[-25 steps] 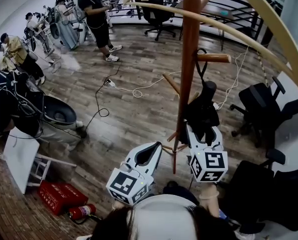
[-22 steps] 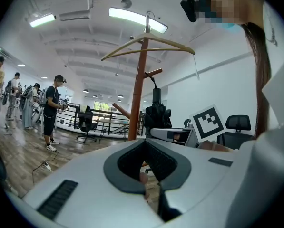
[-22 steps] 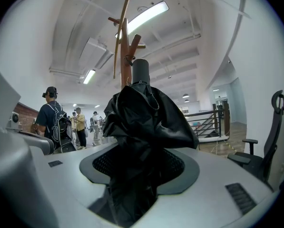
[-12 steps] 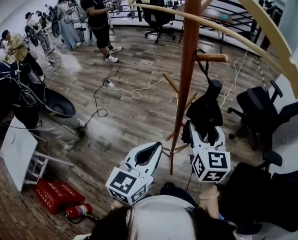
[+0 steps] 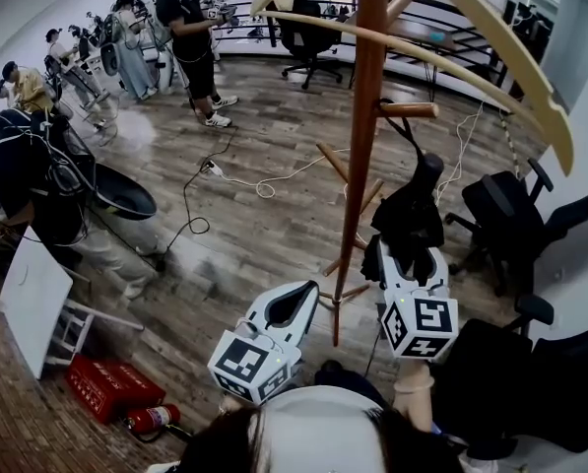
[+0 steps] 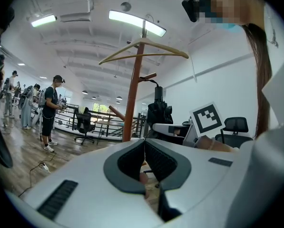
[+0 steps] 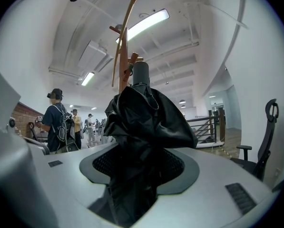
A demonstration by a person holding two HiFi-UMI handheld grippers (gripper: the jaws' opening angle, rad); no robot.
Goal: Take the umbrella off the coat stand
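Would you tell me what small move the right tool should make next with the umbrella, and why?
Probably lift the right tool slightly and draw it away from the coat stand: it is clamped on the umbrella, whose strap is looped over the peg, so the loop must slide off the peg's free end.

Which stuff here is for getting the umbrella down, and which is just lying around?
For the job: umbrella, strap looped over a peg; coat stand; right gripper, clamped on the umbrella.
Just lying about: red crate, fire extinguisher, white cable, black office chair, left gripper (shut, empty).
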